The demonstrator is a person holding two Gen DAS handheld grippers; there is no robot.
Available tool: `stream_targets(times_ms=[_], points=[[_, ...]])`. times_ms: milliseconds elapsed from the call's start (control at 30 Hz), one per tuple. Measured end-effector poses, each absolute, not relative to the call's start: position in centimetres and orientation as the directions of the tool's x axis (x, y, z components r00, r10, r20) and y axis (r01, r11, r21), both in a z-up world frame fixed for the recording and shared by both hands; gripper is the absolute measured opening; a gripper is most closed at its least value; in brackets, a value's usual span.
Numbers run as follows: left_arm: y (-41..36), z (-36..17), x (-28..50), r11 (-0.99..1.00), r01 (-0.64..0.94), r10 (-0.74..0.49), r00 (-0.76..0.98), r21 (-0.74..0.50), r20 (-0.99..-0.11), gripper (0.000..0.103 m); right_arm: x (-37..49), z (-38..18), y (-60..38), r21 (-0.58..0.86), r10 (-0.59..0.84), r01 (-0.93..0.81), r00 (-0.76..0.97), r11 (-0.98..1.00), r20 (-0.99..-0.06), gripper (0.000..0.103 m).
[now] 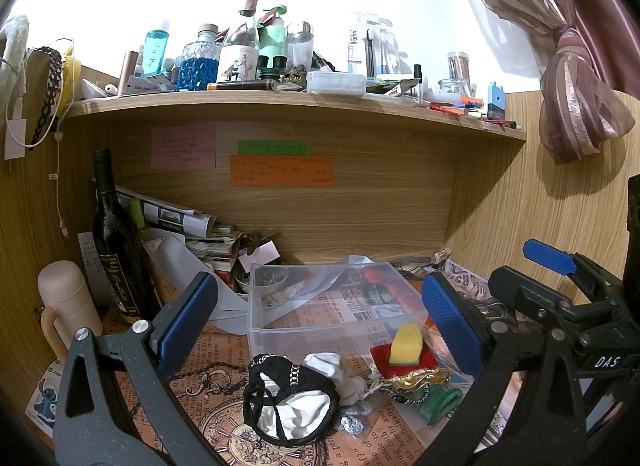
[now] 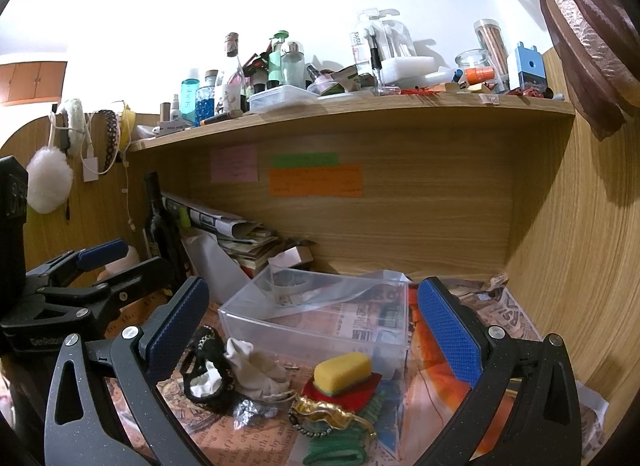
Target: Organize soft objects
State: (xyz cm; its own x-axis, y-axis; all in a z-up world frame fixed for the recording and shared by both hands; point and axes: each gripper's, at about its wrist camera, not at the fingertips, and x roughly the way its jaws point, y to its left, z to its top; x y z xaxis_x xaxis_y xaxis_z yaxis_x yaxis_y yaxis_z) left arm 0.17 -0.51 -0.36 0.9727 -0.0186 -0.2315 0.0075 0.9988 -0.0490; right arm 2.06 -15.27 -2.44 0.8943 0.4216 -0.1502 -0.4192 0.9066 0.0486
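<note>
— Where do my tongs stand?

— Both pairs hang wide open and hold nothing. My left gripper hovers over the desk, and my right gripper sits just beside it, on its right.

— And the soft things?

— They lie in a loose heap on the newspaper-covered desk, just in front of the clear plastic bin, which looks empty of soft items. On the left of the heap is a black pouch with white cloth spilling from it, touching a white sock. On the right, a yellow sponge rests on a red cloth, with a green band nearer me and a gold trinket lying between them.

— Which hand is nearer to which?

— I judge the left is better placed for the pouch: it lies low and centred between those fingers in the left view. The sponge lies centred under my right fingers, its long axis running left to right, across the gap. I'd turn the wrist or grip it across the short side, I think.

— And then?

— The bin is straight ahead, beyond the heap, so it's a short lift forward.
</note>
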Motion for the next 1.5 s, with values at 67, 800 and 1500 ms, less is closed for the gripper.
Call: stream_targets(times_ms=[67, 800, 1500], points=[[-0.6, -0.4, 0.2, 0.999, 0.009, -0.020, 0.972, -0.048, -0.235, 0.103, 2.1, -2.5, -15.2, 0.047, 0.423, -0.421, 0.893, 0.906, -0.152, 0.103], [1.8, -6.3, 3.8, 0.995, 0.002, -0.050, 0.881, -0.102, -0.471, 0.088, 6.2, -7.6, -15.1, 0.093, 0.424, -0.420, 0.829, 0.903, -0.364, 0.087], [3.2, -10.6, 7.2, 0.973, 0.047, -0.173, 0.793, -0.225, -0.584, 0.038, 11.6, -11.6, -13.2, 0.151, 0.435, -0.423, 0.731, 0.893, -0.526, 0.052]])
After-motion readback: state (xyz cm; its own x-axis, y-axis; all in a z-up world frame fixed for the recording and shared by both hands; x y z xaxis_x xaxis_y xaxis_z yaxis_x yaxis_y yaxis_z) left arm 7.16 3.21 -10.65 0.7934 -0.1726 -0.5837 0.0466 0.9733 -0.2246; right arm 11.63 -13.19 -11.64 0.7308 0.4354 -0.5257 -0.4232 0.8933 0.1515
